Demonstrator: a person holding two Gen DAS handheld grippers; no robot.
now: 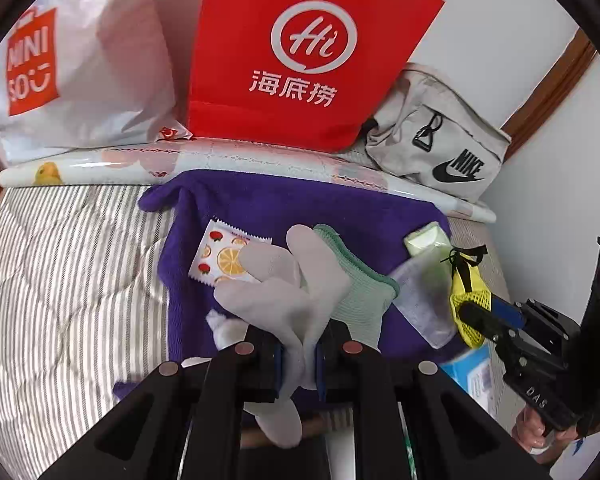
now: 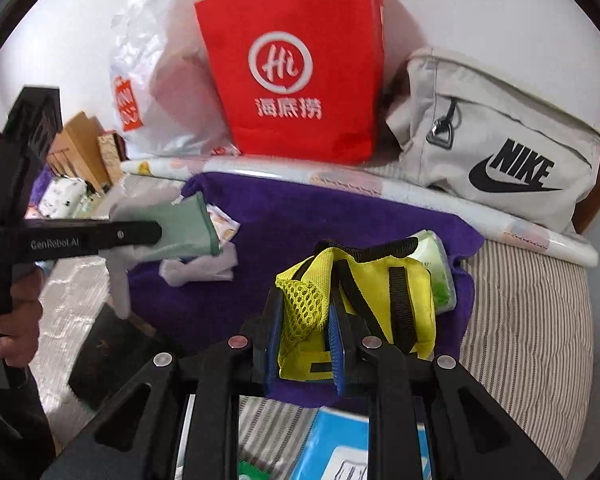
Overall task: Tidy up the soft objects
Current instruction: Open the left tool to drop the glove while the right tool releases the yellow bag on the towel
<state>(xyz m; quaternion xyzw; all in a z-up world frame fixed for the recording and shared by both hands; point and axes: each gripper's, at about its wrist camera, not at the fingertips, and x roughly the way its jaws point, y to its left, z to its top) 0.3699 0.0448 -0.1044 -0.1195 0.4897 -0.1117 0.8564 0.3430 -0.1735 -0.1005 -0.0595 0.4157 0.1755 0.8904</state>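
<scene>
My left gripper [image 1: 296,364] has its blue-padded jaws closed down on the fingers of a pale grey knit work glove with a green cuff [image 1: 300,280], which hangs lifted above the purple fleece towel [image 1: 300,200] spread on the striped quilt [image 1: 60,280]; from the right wrist view the same glove [image 2: 180,228] sticks out past the left tool's black finger, which reads "GenRobot.AI". My right gripper [image 2: 304,344] is clamped narrowly on the mesh edge of a small yellow fabric pouch with black straps [image 2: 364,288], held just over the towel's near right part; I cannot see inside the pouch. On the towel lie a flat sachet printed with oranges and strawberries [image 1: 228,258], a crumpled white tissue [image 2: 200,266] and a pale green packet of wipes [image 2: 440,264], which sits just behind the pouch. A light blue box [image 2: 340,444] lies near my right tool, its print too blurred to read. Behind the towel runs a rolled sheet with a fruit print [image 1: 100,164], and against the wall stand a white plastic bag marked "MINISO" [image 1: 80,72], a red paper carrier bag with a "Hi" logo and the characters 海底捞 [image 1: 300,52], and a beige canvas "NIKE" bag [image 2: 500,140]. Their contents are hidden from me.
</scene>
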